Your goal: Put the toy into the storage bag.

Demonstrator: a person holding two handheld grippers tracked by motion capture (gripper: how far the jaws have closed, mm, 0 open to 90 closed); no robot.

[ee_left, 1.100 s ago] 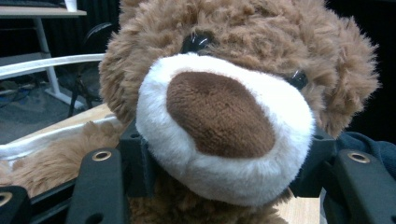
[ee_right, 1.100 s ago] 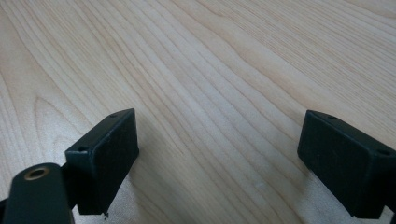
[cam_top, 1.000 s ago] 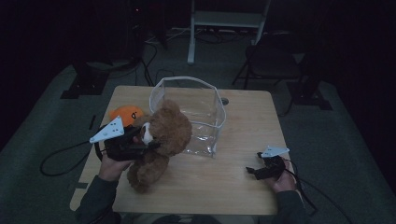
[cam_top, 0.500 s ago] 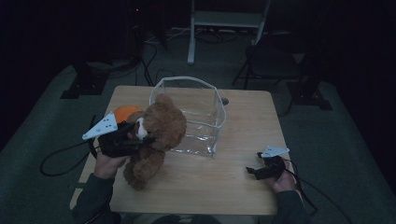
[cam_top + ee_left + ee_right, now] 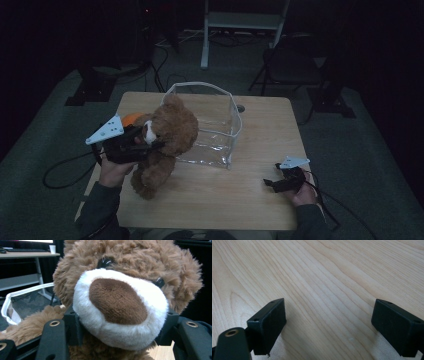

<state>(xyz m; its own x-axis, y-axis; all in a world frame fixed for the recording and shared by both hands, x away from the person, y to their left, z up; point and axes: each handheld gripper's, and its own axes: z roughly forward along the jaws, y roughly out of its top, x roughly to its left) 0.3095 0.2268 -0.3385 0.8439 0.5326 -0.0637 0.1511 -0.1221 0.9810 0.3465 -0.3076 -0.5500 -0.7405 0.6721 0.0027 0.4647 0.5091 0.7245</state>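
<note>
While the left gripper clamps the teddy bear by its snout, the bear has come up off the table.
Bear now hangs tilted at the clear bin's nine o'clock, higher than a second ago; likely going in next. Right gripper rests at five o'clock, jaws wide, empty.

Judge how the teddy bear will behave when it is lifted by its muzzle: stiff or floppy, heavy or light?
The teddy bear looks plush, so it probably squashes where the left gripper clamps its white muzzle. Its body and legs hang below the head, so it is likely floppy and may swing. Probably light for its size.
</note>
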